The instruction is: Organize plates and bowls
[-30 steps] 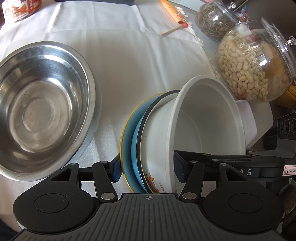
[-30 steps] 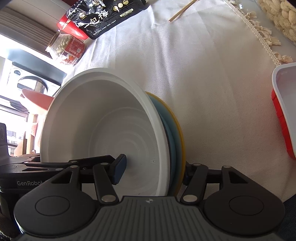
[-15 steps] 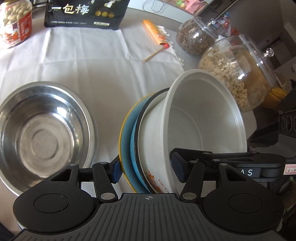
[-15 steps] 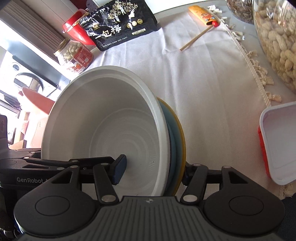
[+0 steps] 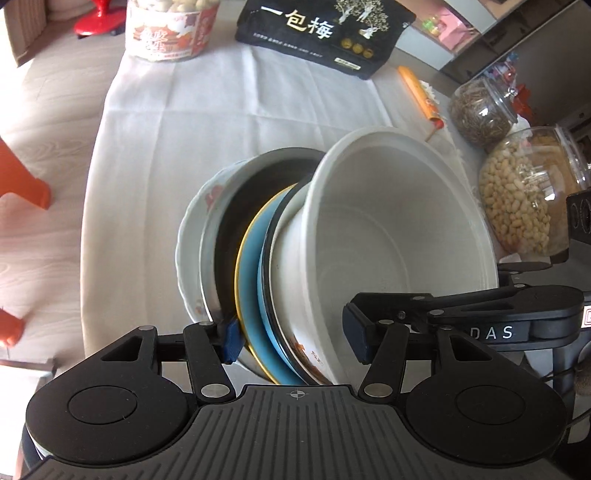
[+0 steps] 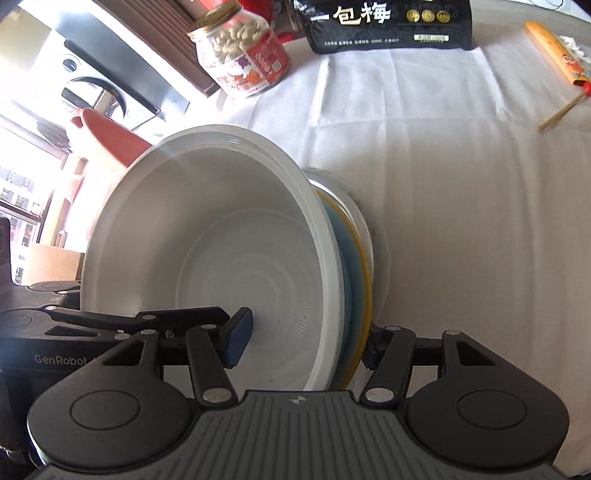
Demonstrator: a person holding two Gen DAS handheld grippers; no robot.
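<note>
Stack transport is the step in hand, judging by both grippers clamped on one nested pile.

Left wrist view: left gripper (image 5: 293, 338) about half open, closed across the near rim of the stack; one blue pad sits outside against the yellow-rimmed blue plate (image 5: 248, 273), the other inside the white bowl (image 5: 399, 236). Between them sits a black-rimmed enamel bowl (image 5: 286, 254) with a red print. At 9 o'clock of the stack, a floral-edged plate (image 5: 192, 236) carrying a steel bowl (image 5: 210, 258) lies on the white tablecloth (image 5: 229, 122) of the table. The held stack looks partly over, maybe entering, that steel bowl; contact cannot be told. Peanut jar (image 5: 524, 199) at 3 o'clock, black snack bag (image 5: 321, 33) at 12.

Right wrist view: right gripper (image 6: 308, 338) grips the opposite rim at similar width, its jaws closing a touch; left pad inside the white bowl (image 6: 221, 236), right pad behind the yellow-rimmed plate edge, mostly hidden. Labelled nut jar (image 6: 240, 62) at 11 o'clock.

Next move, my read: centre the stack over the steel bowl, lower level with both hands matched, seat it, then open both grippers. Tilt risks a rim catching.
</note>
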